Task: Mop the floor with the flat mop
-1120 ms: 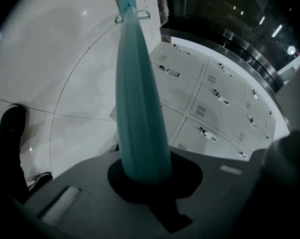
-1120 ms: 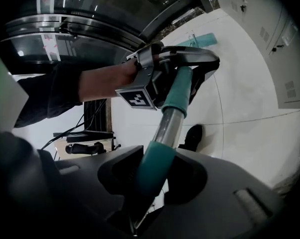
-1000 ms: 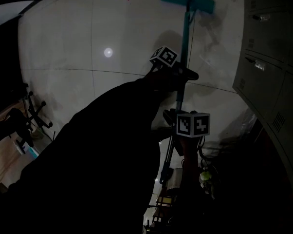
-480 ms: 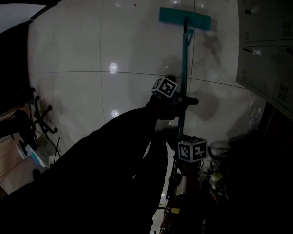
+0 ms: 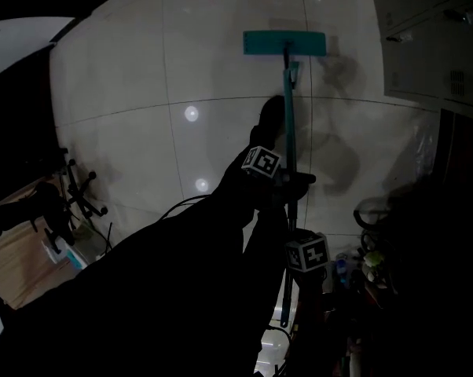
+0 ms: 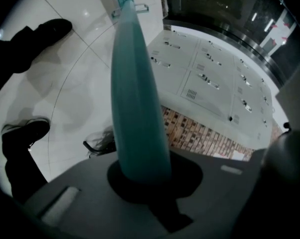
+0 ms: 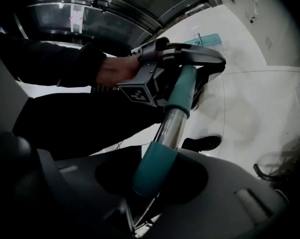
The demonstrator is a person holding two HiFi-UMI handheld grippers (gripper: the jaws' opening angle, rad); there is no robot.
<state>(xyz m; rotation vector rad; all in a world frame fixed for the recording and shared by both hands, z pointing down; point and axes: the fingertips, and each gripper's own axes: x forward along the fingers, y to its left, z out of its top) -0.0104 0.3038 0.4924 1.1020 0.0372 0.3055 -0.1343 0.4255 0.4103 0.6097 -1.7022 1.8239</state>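
1. In the head view we see the teal flat mop (image 5: pixel 284 43) with its head flat on the white tiled floor (image 5: pixel 181 77), toward the floor's far edge beside grey metal lockers (image 5: pixel 433 38).
2. The left gripper (image 6: pixel 140 171) pinches its pole; only that gripper's view shows black shoes (image 6: pixel 40 31).
3. The right gripper (image 7: pixel 151 180) clamps the pole lower down.

The left tool (image 5: pixel 291 181) partly hides the mop handle (image 5: pixel 287 100); clutter (image 5: pixel 370 261) at right is too dark to identify.

Pale glossy tiled floor (image 5: pixel 142 93), flat mop (image 5: pixel 284 43) resting head-down on it
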